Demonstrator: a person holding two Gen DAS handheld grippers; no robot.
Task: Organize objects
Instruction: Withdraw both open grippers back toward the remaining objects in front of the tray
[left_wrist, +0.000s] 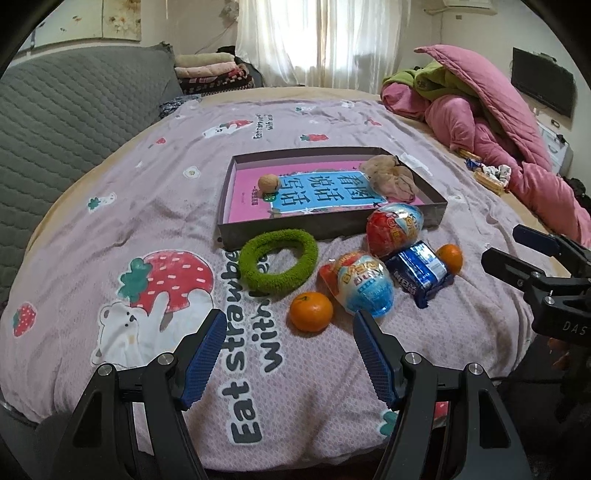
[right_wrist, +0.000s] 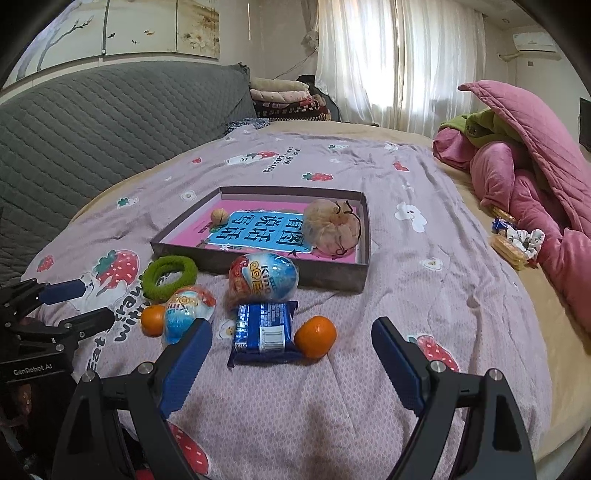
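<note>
Left gripper (left_wrist: 290, 354) gapes empty at lower centre, an orange (left_wrist: 311, 311) just above it. Right gripper (right_wrist: 291, 363) is likewise spread and empty, biscuit pack (right_wrist: 264, 328) above. Eggs (right_wrist: 263, 277), green ring (left_wrist: 277, 264) cluster mid-frame before the box (left_wrist: 328, 226).

Your two wrist views look forward, low and close, sharing the shallow brown cardboard tray (left_wrist: 436, 212) (right_wrist: 364, 273).
</note>
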